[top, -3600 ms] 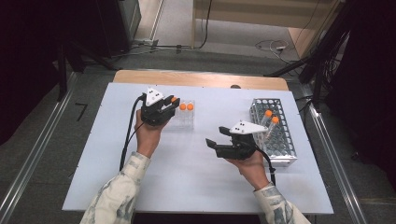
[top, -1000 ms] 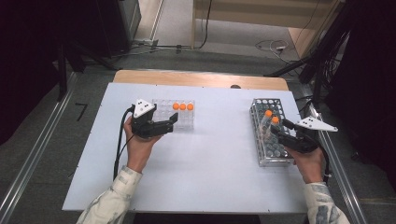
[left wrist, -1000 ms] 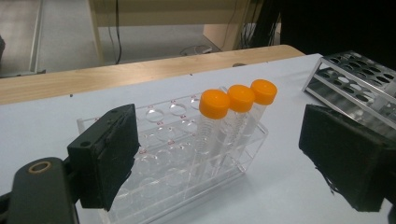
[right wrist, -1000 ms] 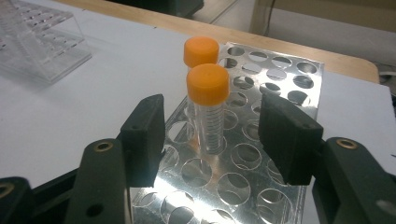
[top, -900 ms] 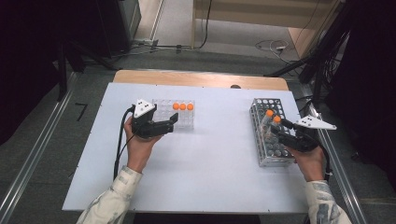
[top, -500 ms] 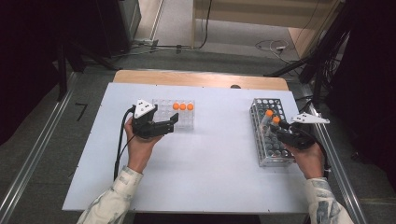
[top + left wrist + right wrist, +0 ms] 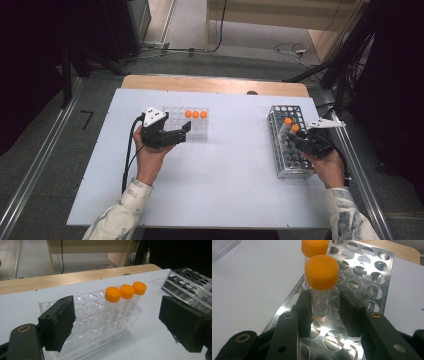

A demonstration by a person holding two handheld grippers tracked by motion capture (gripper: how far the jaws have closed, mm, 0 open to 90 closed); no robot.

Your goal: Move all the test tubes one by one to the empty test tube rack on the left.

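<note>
A clear plastic rack (image 7: 172, 116) holds three orange-capped tubes (image 7: 195, 114) at its right end. My left gripper (image 7: 185, 131) hovers just in front of it, open, with the tubes (image 7: 113, 293) ahead of its wide-set pads (image 7: 60, 320). On the right, a metal rack (image 7: 285, 165) carries two orange-capped tubes (image 7: 295, 128). My right gripper (image 7: 325, 293) reaches over this rack with the nearer tube (image 7: 320, 302) between its jaws. The jaws have just been closing. The left pad sits at the tube wall, and a gap still shows at the right pad (image 7: 348, 307).
The white table top (image 7: 235, 165) lies between the two racks. The metal rack (image 7: 190, 280) stands close to the table's right edge. A wooden strip (image 7: 215, 85) runs along the far edge, with cables on the floor beyond.
My right gripper has shifted slightly left over the metal rack and its jaws have narrowed around the nearer tube. The left gripper has stayed put by the clear rack.
</note>
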